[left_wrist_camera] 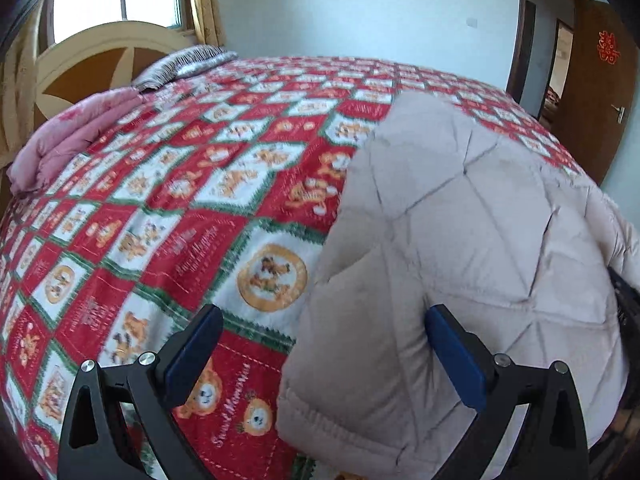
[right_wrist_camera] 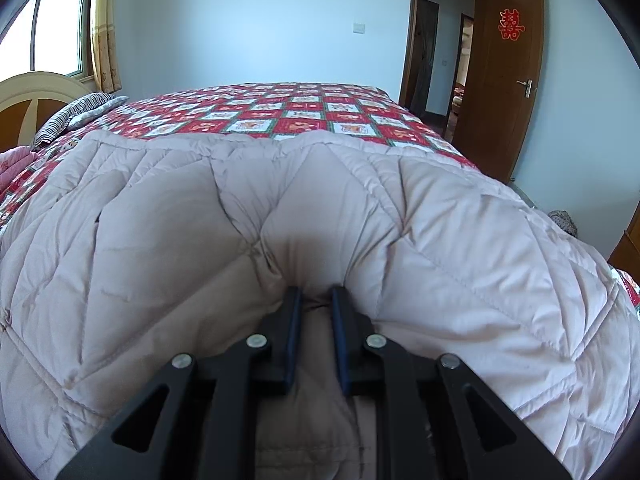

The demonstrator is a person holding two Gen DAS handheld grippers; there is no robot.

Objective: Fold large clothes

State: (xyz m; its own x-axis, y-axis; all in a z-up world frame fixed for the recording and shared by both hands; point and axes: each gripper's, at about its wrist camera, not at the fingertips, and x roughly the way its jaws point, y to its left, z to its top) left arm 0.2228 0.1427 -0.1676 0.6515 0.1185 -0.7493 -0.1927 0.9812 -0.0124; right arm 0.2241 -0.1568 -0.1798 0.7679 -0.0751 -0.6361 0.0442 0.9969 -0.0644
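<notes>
Handling a puffy quilted beige coat (right_wrist_camera: 400,208) here: soft, bulky, likely light for its size, slick shell fabric, so it will slump and slide unless pinched through a thick bunch or along a stitched edge. It lies spread on the near side of the bed's red patterned blanket (left_wrist_camera: 180,208), the landmark for everything else; its far edge stops well short of the blanket's far side, and a folded pink quilt (left_wrist_camera: 60,140) sits at the blanket's headboard end, well apart from the coat. Right gripper (right_wrist_camera: 316,300) is pitched down at the coat's near-middle, jaws nearly together and clamped on a gathered ridge of fabric, creases radiating from the pinch. Left gripper (left_wrist_camera: 320,340) is angled down at the coat's headboard-side edge, jaws wide and holding nothing; one finger is over bare blanket, the other over the coat. Best grab, I'd say: that hemmed edge (left_wrist_camera: 304,412) just beside the blanket.
</notes>
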